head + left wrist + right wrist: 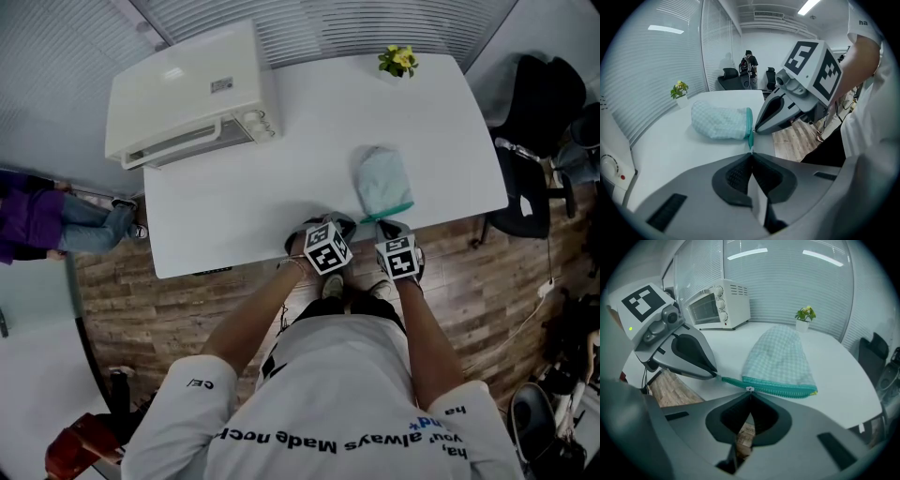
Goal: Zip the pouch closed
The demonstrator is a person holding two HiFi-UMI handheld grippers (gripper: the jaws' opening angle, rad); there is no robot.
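Note:
A pale green checked pouch point(382, 180) lies on the white table point(244, 197) by its near edge, its teal zipper point(386, 214) facing me. In the left gripper view, my left gripper point(751, 153) is shut on the teal zipper tail point(750, 139) that sticks out from the pouch point(719, 121). The right gripper point(750, 392) is shut on the small white zipper pull point(750, 389), at the left end of the teal teeth point(780, 390). Both grippers point(330, 239) point(394, 242) sit side by side at the table edge, tips almost touching.
A white toaster oven point(187, 94) stands at the table's far left, a small potted plant point(398, 61) at the far edge. A black chair point(539, 141) stands to the right of the table, and a person point(56, 220) sits at the left.

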